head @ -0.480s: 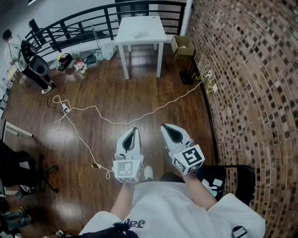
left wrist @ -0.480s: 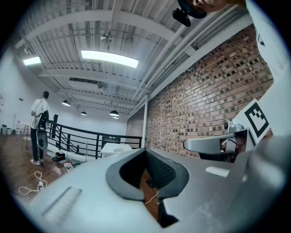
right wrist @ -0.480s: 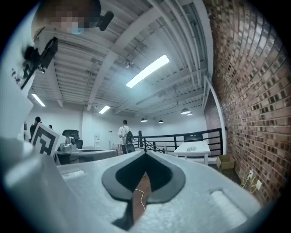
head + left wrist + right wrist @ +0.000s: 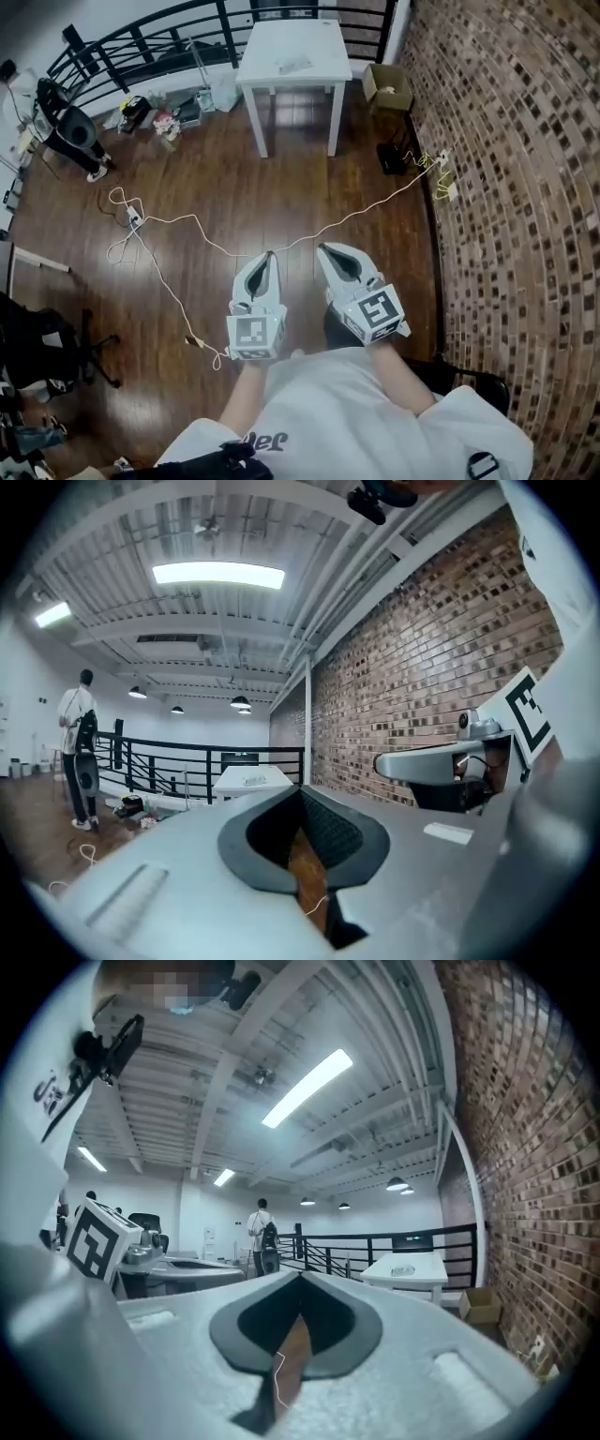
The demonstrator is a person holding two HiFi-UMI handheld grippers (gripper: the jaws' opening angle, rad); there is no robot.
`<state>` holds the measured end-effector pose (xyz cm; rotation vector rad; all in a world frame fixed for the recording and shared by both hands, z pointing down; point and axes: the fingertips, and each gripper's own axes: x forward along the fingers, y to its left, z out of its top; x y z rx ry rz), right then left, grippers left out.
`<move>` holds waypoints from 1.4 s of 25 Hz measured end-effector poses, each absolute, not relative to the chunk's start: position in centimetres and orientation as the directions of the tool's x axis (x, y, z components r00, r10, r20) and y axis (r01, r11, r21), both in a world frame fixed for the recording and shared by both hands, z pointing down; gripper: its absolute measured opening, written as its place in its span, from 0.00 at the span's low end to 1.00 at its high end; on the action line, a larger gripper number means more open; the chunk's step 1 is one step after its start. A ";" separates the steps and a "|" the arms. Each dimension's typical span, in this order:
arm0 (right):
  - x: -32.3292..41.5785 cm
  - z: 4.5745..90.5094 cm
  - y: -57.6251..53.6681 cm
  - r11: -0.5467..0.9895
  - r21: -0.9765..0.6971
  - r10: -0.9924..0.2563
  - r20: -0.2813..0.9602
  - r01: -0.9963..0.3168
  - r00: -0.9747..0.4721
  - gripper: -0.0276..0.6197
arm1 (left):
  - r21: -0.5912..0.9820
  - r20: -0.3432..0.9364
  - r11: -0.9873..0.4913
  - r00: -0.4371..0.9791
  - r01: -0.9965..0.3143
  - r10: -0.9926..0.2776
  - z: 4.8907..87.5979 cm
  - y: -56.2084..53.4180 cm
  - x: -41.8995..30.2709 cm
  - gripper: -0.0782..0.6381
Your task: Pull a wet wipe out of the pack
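Two grippers, the left gripper [image 4: 268,261] and the right gripper [image 4: 328,251], are held level, jaws closed on nothing, well short of the white table [image 4: 319,47], where a small item [image 4: 295,64], possibly the wipe pack, is seen. The cable [image 4: 178,217] before the table could be tripped over.

Left hand-held gripper [image 4: 266,260], right hand-held gripper [image 4: 330,250]: level, closed, empty.

A white desk [image 4: 295,56] stands on a dark wooden floor [image 4: 281,187]. A red brick wall [image 4: 525,187] runs to the right of the desk, with an open cardboard box [image 4: 382,92] between them. Behind and to the left of the desk, a black railing [image 4: 141,42] curves away. A white cable [image 4: 192,217] trails across the floor in front of the desk. Long strip lights [image 4: 217,574] glow on the white ceiling overhead.
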<state>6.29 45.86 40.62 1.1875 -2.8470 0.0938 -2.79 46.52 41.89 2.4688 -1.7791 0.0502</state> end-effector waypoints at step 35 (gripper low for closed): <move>5.6 42.8 -23.7 0.665 -0.078 -0.729 0.145 -0.743 -0.669 0.03 | 0.009 0.007 -0.388 0.389 -0.921 -0.921 39.5 -24.4 -4.0 0.13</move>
